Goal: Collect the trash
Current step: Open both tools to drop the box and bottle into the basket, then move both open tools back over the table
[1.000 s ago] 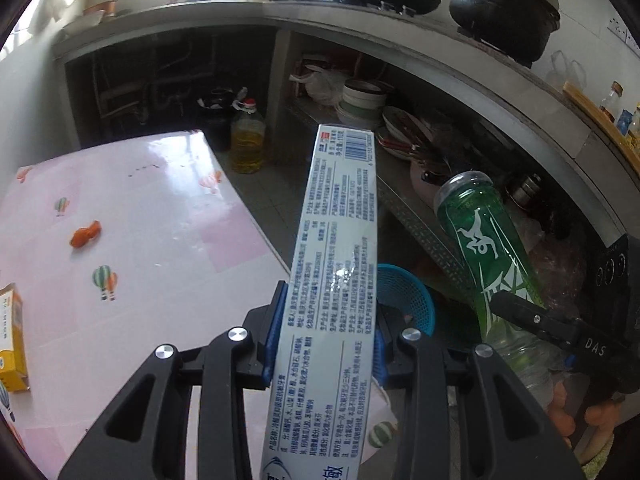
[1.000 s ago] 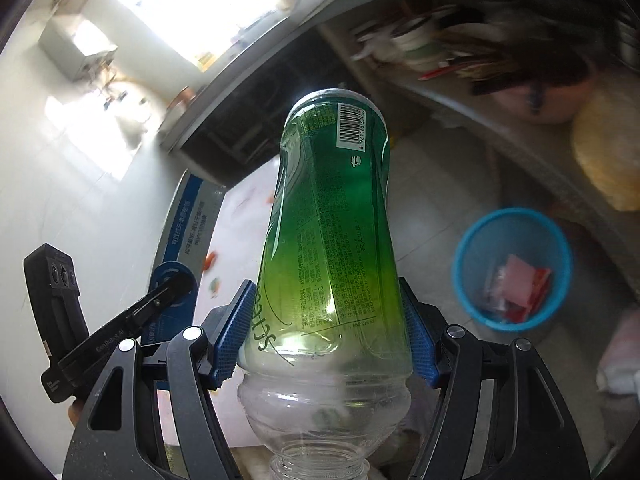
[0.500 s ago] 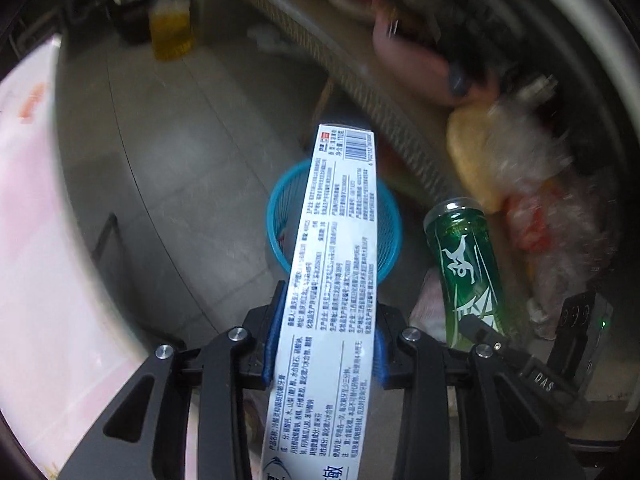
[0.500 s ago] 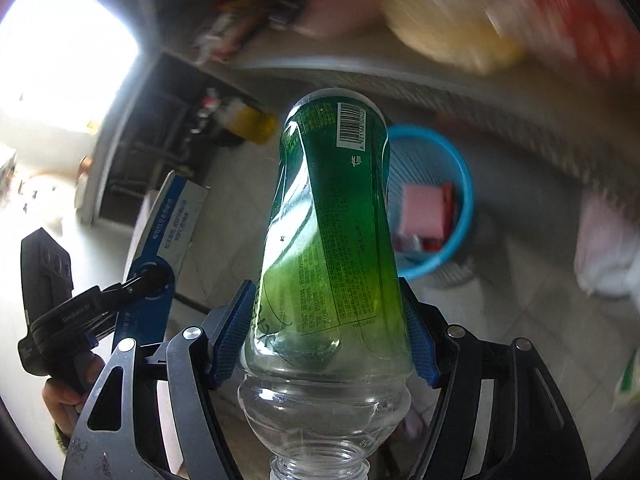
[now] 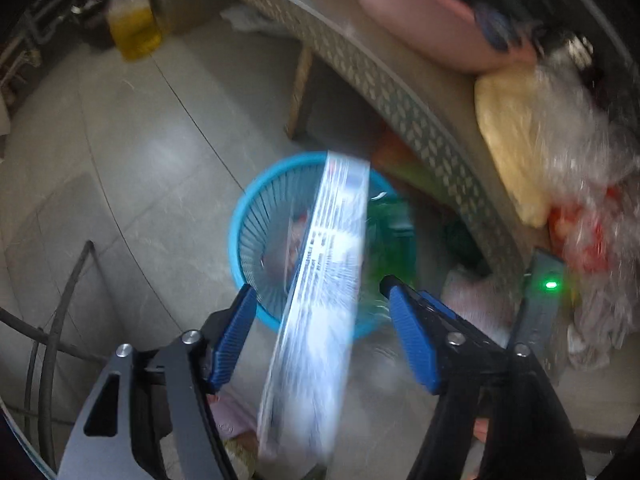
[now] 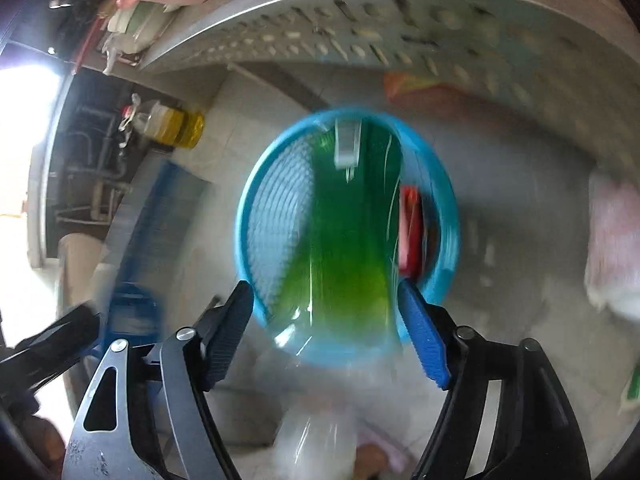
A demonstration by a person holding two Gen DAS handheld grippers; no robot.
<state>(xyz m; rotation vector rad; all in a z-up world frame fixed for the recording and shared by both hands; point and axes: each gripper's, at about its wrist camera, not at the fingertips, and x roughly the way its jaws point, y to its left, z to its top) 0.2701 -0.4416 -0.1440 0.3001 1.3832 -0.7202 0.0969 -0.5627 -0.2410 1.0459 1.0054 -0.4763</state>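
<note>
grey tiled floor [image 5: 120, 160] carries a blue slatted basket [image 5: 248, 240] beside the perforated metal shelf [image 5: 400, 92]. a yellow oil jug [image 5: 134, 26] stands farther off.

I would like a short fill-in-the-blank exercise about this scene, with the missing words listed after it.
1. The waste basket on the floor is ____ in colour.
2. Between the right gripper's fingers passes a ____ plastic bottle.
3. Between the open fingers of the left gripper is a long white ____ with printed text.
4. The jug by the dark recess holds a ____ liquid.

Missing words: blue; green; box; yellow
</note>
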